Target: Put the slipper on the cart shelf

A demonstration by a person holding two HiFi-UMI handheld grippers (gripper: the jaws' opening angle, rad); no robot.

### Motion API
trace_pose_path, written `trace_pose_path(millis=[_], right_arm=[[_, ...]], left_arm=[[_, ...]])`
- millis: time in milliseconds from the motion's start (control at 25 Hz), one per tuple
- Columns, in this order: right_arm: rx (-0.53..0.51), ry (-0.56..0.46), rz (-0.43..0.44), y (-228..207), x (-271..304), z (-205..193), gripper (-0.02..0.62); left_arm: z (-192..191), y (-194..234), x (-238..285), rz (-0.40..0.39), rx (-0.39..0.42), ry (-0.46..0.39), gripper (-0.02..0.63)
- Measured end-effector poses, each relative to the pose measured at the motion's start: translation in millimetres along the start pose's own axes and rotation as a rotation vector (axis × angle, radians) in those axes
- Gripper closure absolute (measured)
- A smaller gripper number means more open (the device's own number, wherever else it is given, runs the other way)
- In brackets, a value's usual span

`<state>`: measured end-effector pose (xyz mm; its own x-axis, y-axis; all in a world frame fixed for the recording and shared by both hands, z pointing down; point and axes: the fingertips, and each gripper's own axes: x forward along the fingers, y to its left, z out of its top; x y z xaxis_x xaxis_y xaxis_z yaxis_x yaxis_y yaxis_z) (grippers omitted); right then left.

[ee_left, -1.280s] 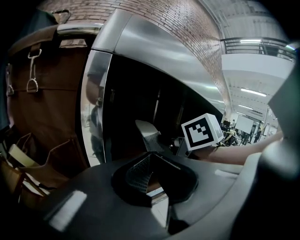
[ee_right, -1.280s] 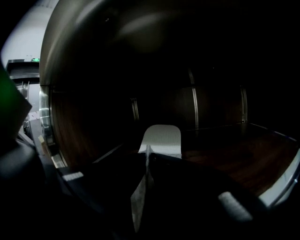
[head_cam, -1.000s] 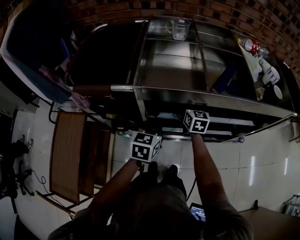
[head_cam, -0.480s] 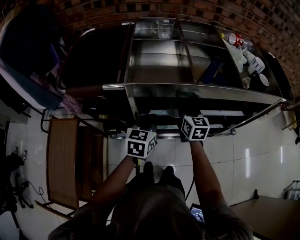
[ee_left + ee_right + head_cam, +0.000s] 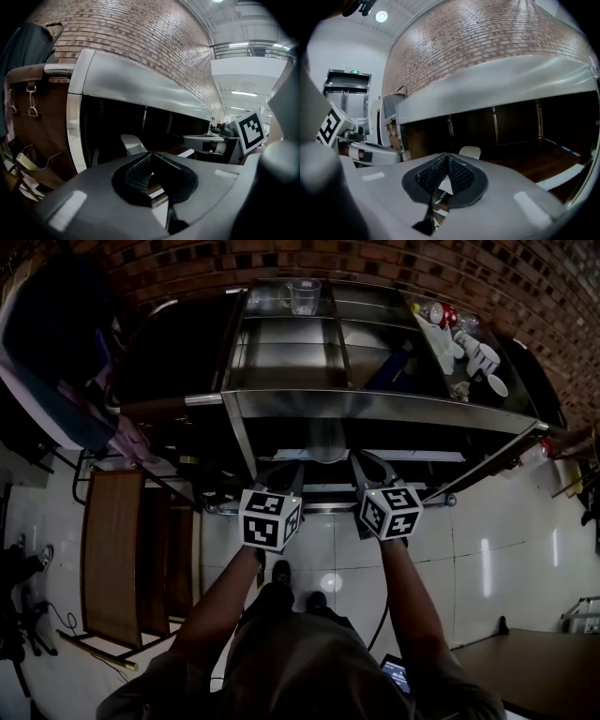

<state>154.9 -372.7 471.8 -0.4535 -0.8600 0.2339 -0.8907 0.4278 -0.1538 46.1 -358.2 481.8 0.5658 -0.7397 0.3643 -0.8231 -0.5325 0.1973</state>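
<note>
On the dark lower shelf [image 5: 525, 161] of the steel cart [image 5: 375, 409], a pale slipper [image 5: 469, 151] lies free; left gripper [image 5: 150, 154] and right gripper [image 5: 447, 157] hover before it, jaws closed together, empty.

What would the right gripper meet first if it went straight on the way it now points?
Probably the pale slipper on the lower cart shelf, just beyond the shut right gripper. Depth is unclear, so it might instead slip past beside it.

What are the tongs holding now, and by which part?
Nothing. The left tongs are shut empty; the right tongs are closing shut, tips meeting, nothing between them.
</note>
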Motion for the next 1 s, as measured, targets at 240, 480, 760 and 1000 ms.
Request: trace_pose_path(millis=[240,480,760,1000], right_arm=[[-0.017,0.023,0.058,20,-50,-5,0.595],[-0.023,0.025,0.118,40,-92,-10,0.595],[-0.064,-0.057,0.142,50,-127,23,0.595],[-0.073,-0.079,0.15,54,-142,36,0.595]], left_arm=[[-10,-35,-27,0.007,-0.005,-0.004,0.6],[-12,-67,-52,-0.011,0.022,-0.017,0.598],[9,-93,-72,-0.011,0.062,-0.091,0.598],[25,-108,-85,-0.018,0.088,-0.124,0.6]])
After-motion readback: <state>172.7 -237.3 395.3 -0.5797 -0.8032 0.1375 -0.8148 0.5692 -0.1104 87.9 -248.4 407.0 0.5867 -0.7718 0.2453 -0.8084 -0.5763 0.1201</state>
